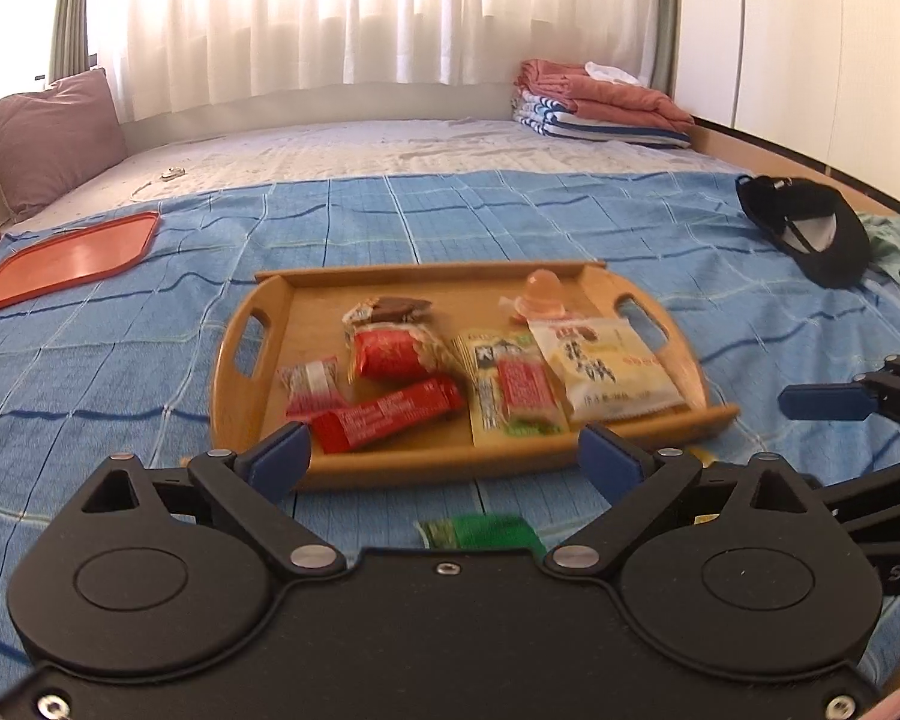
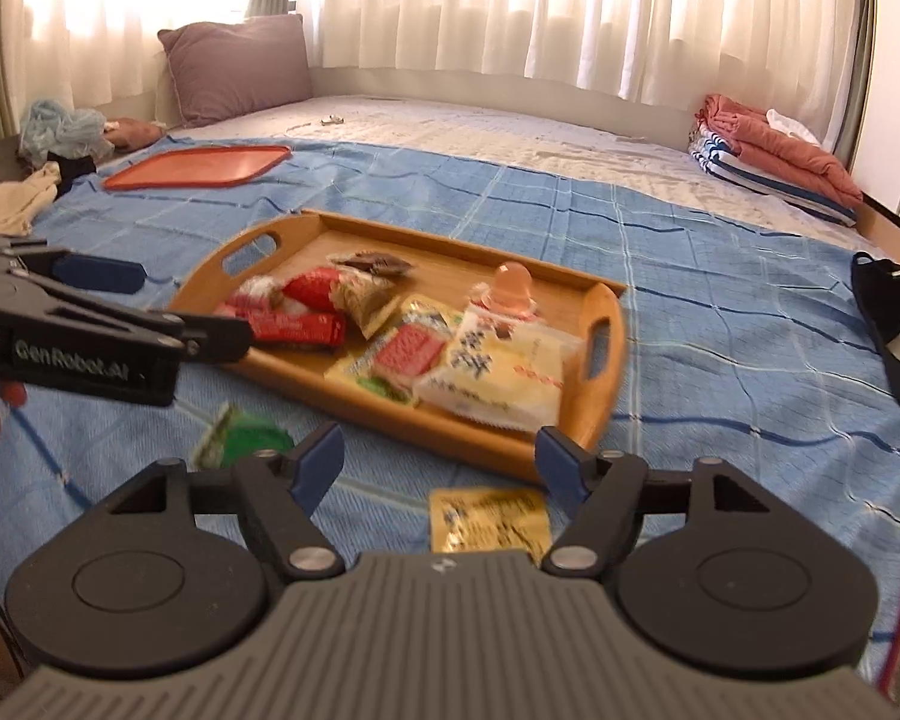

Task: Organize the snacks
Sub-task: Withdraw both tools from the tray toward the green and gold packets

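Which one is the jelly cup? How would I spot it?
Find the wooden tray on the blue blanket. At its far side, behind the white-and-yellow packet, stands the jelly cup. It is the only clear, peach-coloured dome among flat wrappers.

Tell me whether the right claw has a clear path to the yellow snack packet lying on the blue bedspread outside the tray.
Probably yes. The right claw is open, and the yellow snack packet lies flat on the blue bedspread just beneath it, with nothing covering it; the wooden tray sits beyond.
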